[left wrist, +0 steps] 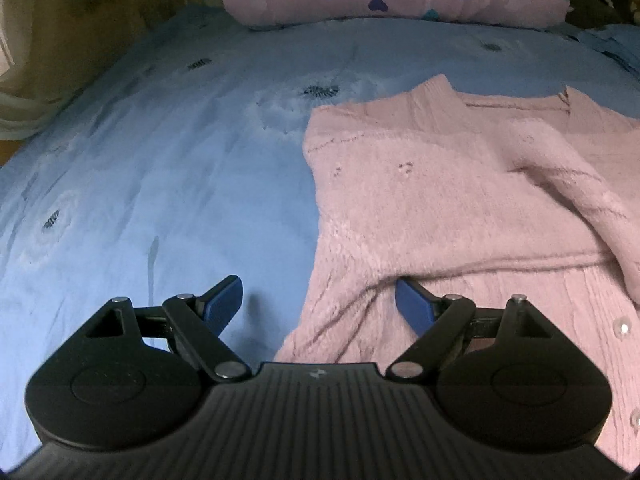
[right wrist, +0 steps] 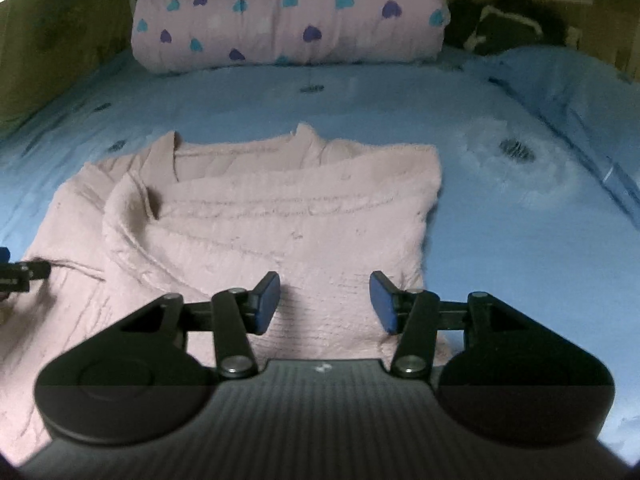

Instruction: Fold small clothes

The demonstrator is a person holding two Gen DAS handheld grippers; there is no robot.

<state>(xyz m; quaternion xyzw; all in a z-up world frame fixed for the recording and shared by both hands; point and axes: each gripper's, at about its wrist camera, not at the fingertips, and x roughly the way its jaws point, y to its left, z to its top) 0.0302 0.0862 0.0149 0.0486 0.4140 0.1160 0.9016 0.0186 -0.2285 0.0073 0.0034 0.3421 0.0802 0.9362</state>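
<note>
A small pink knit sweater point(left wrist: 432, 200) lies flat on the blue bedsheet point(left wrist: 160, 184), collar to the far side, both sides and sleeves folded in over the body. My left gripper point(left wrist: 318, 304) is open at the sweater's near left hem; its right finger point(left wrist: 412, 308) is tucked under a fold of the hem, its left finger over bare sheet. In the right wrist view the sweater point(right wrist: 280, 216) lies ahead. My right gripper point(right wrist: 325, 300) is open and empty, low over the sweater's near right part. The left gripper's tip point(right wrist: 16, 272) shows at that view's left edge.
A rolled pink quilt with blue and purple hearts point(right wrist: 288, 16) lies across the far end of the bed. A dark object point(right wrist: 500, 28) sits at the far right beside it. Wooden walls point(left wrist: 80, 20) border the bed at left. The blue sheet point(right wrist: 520, 240) extends around the sweater.
</note>
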